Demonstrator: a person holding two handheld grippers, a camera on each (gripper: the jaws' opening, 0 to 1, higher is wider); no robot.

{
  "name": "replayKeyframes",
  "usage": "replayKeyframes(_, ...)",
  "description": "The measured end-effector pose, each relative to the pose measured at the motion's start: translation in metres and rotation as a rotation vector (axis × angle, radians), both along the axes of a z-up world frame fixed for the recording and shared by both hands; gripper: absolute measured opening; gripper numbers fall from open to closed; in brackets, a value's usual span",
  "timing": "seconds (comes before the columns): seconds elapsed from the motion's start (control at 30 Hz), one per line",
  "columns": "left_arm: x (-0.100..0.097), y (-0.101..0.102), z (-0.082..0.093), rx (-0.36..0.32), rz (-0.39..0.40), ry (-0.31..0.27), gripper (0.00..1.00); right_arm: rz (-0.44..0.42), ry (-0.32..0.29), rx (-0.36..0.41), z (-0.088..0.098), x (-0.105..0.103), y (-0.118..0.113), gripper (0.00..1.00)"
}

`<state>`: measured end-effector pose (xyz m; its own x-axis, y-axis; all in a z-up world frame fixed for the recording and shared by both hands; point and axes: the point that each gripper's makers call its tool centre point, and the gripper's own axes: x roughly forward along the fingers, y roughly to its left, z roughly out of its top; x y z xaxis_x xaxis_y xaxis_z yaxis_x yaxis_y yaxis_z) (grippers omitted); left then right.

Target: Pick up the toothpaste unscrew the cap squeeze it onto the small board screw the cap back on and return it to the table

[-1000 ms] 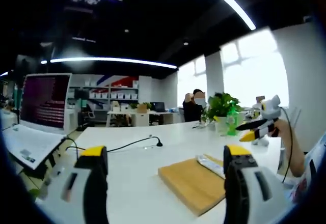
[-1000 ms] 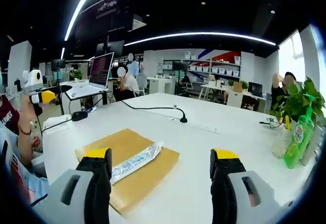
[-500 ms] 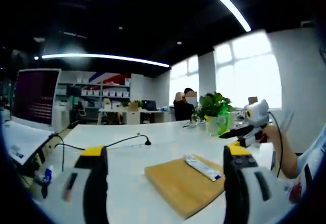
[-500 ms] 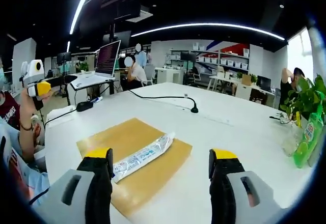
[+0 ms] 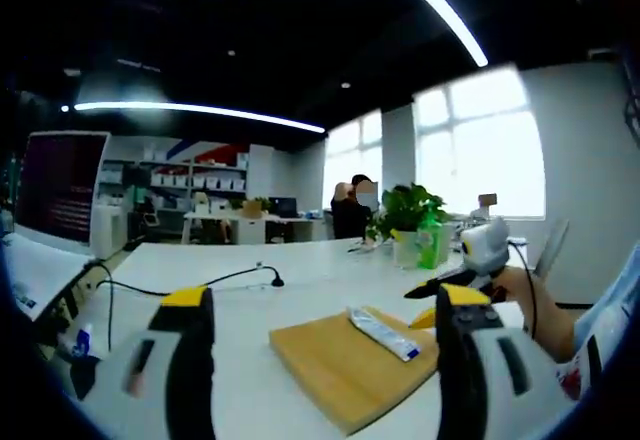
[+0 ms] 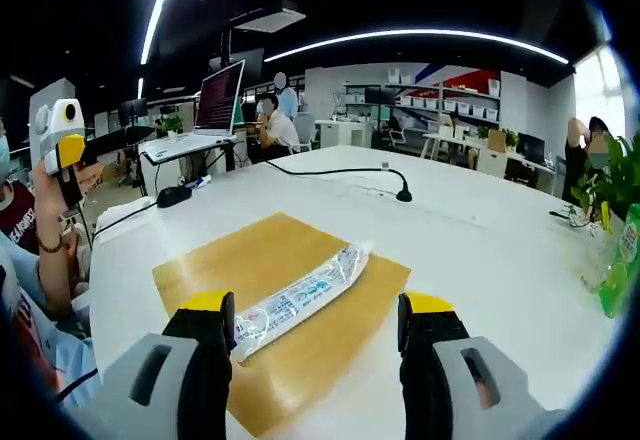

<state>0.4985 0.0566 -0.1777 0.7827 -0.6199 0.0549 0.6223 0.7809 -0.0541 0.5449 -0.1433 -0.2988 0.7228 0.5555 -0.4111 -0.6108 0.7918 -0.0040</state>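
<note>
Holding both tongs released and empty, you have the toothpaste tube (image 6: 303, 298) lying flat on the wooden board (image 6: 210, 265), untouched, so the pickup is not yet begun. In the left gripper view, your left gripper (image 5: 325, 350) stands with its jaws wide apart above the white table (image 5: 180, 265); between and just beyond them lies the board, with the tube ahead of the right jaw, and farther right the other gripper (image 5: 470, 260) comes in, held in a hand. In the right gripper view, your right gripper (image 6: 315, 345) is spread too, with the tube's wide crimped end just ahead of its left jaw and the narrower end running away toward the right. Farther left in that view your other hand (image 6: 62, 175) holds the left tool up, well apart from the board. The tube looks pale, glossy and printed with blue and white lettering; which end carries the cap is hard to tell, though the slim far end seems likelier. Expect it to be light and soft: it should dent under the jaws, and its slick skin may slide. Take it across the firmer part near the shoulder by the cap rather than mid-body, so you neither press paste out early nor let it twist when the cap is turned. Clamp gently.
</note>
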Motion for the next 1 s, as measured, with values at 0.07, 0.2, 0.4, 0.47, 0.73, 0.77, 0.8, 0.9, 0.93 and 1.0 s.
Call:
replayKeyframes(0.07, 0.000, 0.000, -0.001, -0.001, 0.001, 0.000, 0.93, 0.000, 0.010, 0.004, -0.005, 0.000, 0.002, 0.68)
replayKeyframes(0.2, 0.000, -0.003, -0.003, 0.009, -0.009, 0.008, 0.93, -0.001, 0.019, 0.004, -0.011, 0.000, 0.003, 0.68)
replayKeyframes(0.4, -0.002, -0.008, -0.003, 0.006, -0.033, 0.004, 0.94, -0.004, 0.025, 0.019, -0.015, 0.003, 0.008, 0.66)
replayKeyframes(0.47, -0.002, -0.009, -0.003, 0.009, -0.037, 0.004, 0.94, -0.006, 0.027, 0.020, -0.018, 0.004, 0.010, 0.66)
replayKeyframes(0.73, -0.002, -0.010, -0.006, 0.008, -0.040, 0.016, 0.93, 0.004, 0.040, 0.032, -0.025, 0.004, 0.017, 0.63)
replayKeyframes(0.77, -0.002, -0.010, -0.006, 0.008, -0.041, 0.016, 0.93, 0.004, 0.040, 0.031, -0.025, 0.004, 0.017, 0.62)
replayKeyframes(0.8, -0.001, -0.010, -0.006, 0.008, -0.043, 0.017, 0.93, 0.005, 0.040, 0.029, -0.025, 0.004, 0.018, 0.62)
replayKeyframes(0.9, 0.000, -0.013, -0.004, 0.005, -0.053, 0.015, 0.93, 0.005, 0.040, 0.027, -0.026, 0.004, 0.018, 0.62)
replayKeyframes(0.93, 0.001, -0.014, -0.004, 0.004, -0.058, 0.015, 0.93, 0.005, 0.040, 0.028, -0.026, 0.004, 0.018, 0.61)
replayKeyframes(1.0, 0.002, -0.016, -0.004, 0.003, -0.073, 0.019, 0.93, 0.007, 0.041, 0.028, -0.026, 0.004, 0.018, 0.61)
